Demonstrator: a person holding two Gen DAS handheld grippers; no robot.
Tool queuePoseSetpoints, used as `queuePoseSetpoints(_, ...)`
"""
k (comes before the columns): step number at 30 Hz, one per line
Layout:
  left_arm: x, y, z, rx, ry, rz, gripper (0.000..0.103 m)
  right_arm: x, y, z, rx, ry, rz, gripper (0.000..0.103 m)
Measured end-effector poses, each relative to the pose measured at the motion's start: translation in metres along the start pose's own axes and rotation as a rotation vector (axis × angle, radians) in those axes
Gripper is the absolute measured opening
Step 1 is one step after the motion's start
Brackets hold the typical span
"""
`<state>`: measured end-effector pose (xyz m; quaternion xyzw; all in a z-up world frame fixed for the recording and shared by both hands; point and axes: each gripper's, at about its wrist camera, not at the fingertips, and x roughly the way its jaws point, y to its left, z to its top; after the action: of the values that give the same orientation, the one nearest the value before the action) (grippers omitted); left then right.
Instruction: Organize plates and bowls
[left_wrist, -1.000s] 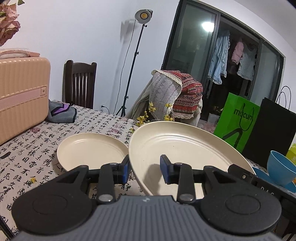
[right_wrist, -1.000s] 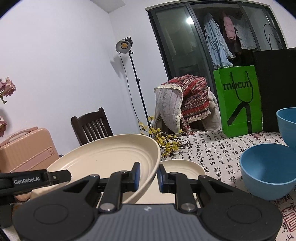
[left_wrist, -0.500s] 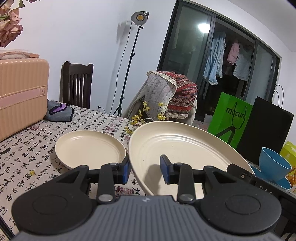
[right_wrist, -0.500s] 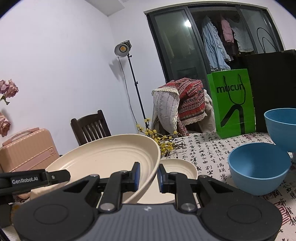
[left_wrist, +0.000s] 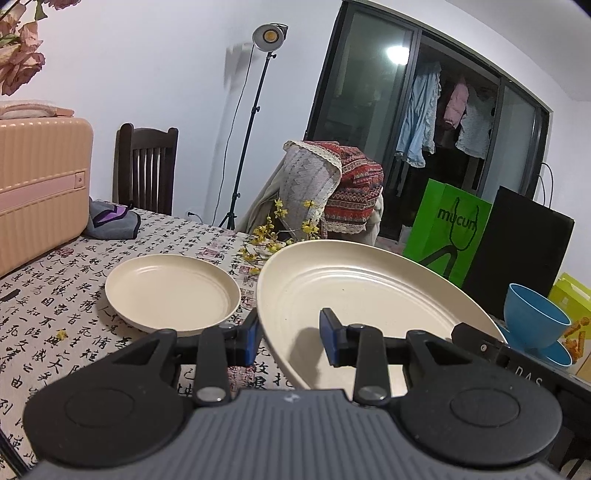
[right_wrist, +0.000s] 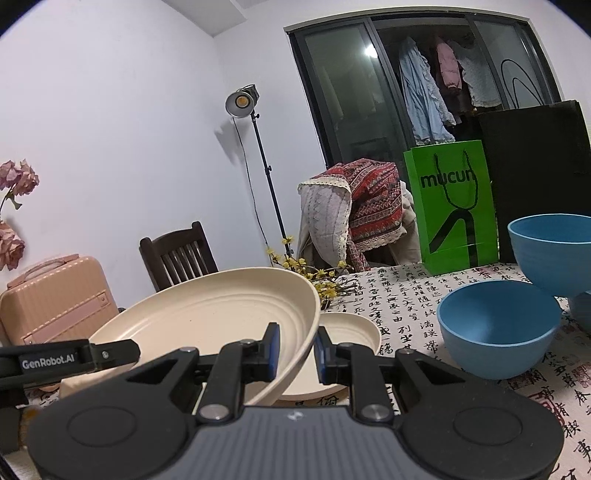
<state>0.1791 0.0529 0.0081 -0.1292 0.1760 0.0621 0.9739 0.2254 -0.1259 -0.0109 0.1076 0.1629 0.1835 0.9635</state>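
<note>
Left gripper (left_wrist: 289, 338) jaws clamped on large cream plate (left_wrist: 369, 291) rim — tilted, smaller plate (left_wrist: 171, 291) just left on tablecloth (left_wrist: 55, 295)

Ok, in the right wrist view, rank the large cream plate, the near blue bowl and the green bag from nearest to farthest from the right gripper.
1. Large cream plate: its rim is clamped in the right gripper.
2. Near blue bowl: on the table, ahead to the right.
3. Green bag: upright at the table's far edge, behind the bowl.

Tabletop (left_wrist: 55, 295) under calligraphy-print cloth. Small cream plate (left_wrist: 171, 290) lies flat at centre; pink suitcase (left_wrist: 40, 184) and grey pouch (left_wrist: 112, 221) at 10 o'clock, yellow flower sprigs (left_wrist: 273, 236) at 12, green bag (right_wrist: 452, 206), black bag (right_wrist: 535, 177) and blue bowl (right_wrist: 496, 325) at 2–3 o'clock.
</note>
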Motion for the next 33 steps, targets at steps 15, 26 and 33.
queuePoseSetpoints(15,-0.014,-0.013,-0.011,0.012,0.001,-0.037,0.033,-0.029,-0.008,-0.007,-0.002,-0.019,-0.027,0.019)
queuePoseSetpoints(26,-0.023,-0.024,-0.019,0.024,0.003,-0.068,0.033,-0.047,-0.015,-0.01,-0.001,-0.032,-0.054,0.019)
queuePoseSetpoints(33,-0.028,-0.028,-0.024,0.027,0.003,-0.085,0.033,-0.056,-0.018,-0.013,0.004,-0.041,-0.068,0.019)
